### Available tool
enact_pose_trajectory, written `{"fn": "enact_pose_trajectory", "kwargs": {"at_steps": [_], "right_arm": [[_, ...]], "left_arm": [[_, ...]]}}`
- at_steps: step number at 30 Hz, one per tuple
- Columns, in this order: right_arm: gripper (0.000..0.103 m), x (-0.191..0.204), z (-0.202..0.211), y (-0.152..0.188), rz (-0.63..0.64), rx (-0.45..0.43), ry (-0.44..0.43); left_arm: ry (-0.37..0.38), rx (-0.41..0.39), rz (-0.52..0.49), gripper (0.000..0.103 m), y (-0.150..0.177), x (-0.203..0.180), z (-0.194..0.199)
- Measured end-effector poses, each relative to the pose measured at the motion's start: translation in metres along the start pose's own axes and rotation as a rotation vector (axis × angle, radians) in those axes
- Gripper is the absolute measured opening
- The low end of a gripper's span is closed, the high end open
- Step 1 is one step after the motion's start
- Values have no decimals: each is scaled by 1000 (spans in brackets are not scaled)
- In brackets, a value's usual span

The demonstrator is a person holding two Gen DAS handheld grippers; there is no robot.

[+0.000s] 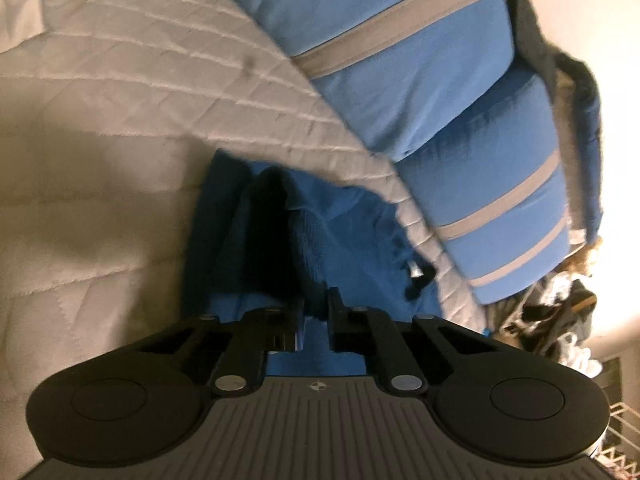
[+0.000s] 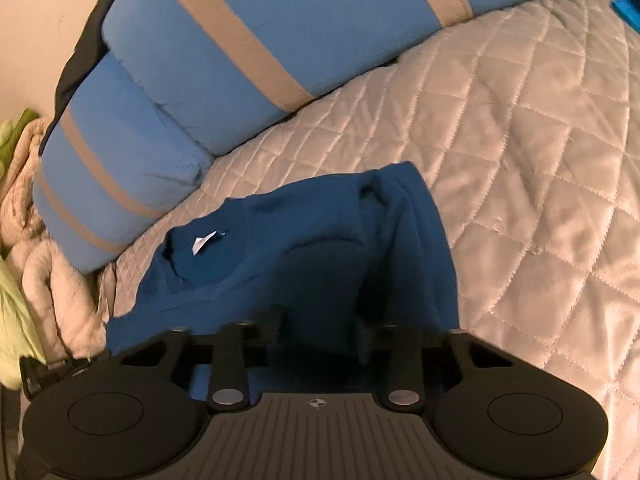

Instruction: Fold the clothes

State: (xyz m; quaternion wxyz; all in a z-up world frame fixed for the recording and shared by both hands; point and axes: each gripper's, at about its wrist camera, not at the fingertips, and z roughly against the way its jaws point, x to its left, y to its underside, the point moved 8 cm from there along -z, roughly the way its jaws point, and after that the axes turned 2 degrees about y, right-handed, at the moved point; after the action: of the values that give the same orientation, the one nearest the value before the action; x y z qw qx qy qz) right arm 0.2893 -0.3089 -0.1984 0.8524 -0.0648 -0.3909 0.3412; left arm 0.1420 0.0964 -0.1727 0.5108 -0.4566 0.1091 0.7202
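Observation:
A dark blue shirt [image 1: 328,236] lies bunched on a quilted beige bedspread [image 1: 120,128]. My left gripper [image 1: 314,312] is shut on a fold of it, with cloth pinched between the jaws. In the right wrist view the same shirt [image 2: 304,240] shows its collar and a white tag [image 2: 204,242]. My right gripper [image 2: 320,336] holds the shirt's cloth, which drapes over and hides the fingertips; the jaws stand a little apart around the bunched fabric.
Two light blue pillows with grey stripes [image 1: 400,64] [image 2: 248,52] lie along the bed's edge by the wall. A beige and green blanket [image 2: 24,220] is heaped at the left. Clothes and a wire rack [image 1: 560,320] stand beside the bed.

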Motion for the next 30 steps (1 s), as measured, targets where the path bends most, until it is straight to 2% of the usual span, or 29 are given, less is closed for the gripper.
{"fn": "enact_pose_trajectory", "kwargs": {"at_steps": [4, 10, 13, 14, 15, 16, 17, 18, 20, 24, 26, 30], "right_arm": [[16, 6, 9, -17, -53, -37, -64], [14, 4, -3, -54, -136, -98, -87], [14, 6, -13, -78, -179, -154, -107], [19, 6, -15, -86, -193, -190, -114], [31, 6, -17, -93, -210, -229, -120], [44, 6, -17, -99, -216, -272, -114], [71, 7, -16, -104, -215, -317, -102], [82, 9, -15, -106, -198, -343, -85], [84, 15, -13, -105, -133, -358, -46], [100, 27, -9, -91, 40, -339, 60], [103, 34, -5, -81, 122, -326, 109], [103, 48, 6, -61, 305, -312, 243]], "left_arm": [[51, -56, 8, 5, -18, -14, 6], [40, -149, 34, 5, -47, -19, -6], [36, -224, 69, 6, -63, -13, -19], [32, -253, 82, 8, -68, -11, -21], [27, -282, 94, 11, -72, -9, -23], [23, -311, 107, 22, -76, -7, -25], [0, -320, 91, 34, -75, -7, -23], [-26, -325, 69, 37, -73, -7, -22], [-77, -335, 26, 44, -70, -8, -18], [-192, -333, -83, 55, -60, -10, -8], [-258, -319, -157, 61, -54, -13, 0], [-348, -299, -295, 63, -35, -22, 15]]}}
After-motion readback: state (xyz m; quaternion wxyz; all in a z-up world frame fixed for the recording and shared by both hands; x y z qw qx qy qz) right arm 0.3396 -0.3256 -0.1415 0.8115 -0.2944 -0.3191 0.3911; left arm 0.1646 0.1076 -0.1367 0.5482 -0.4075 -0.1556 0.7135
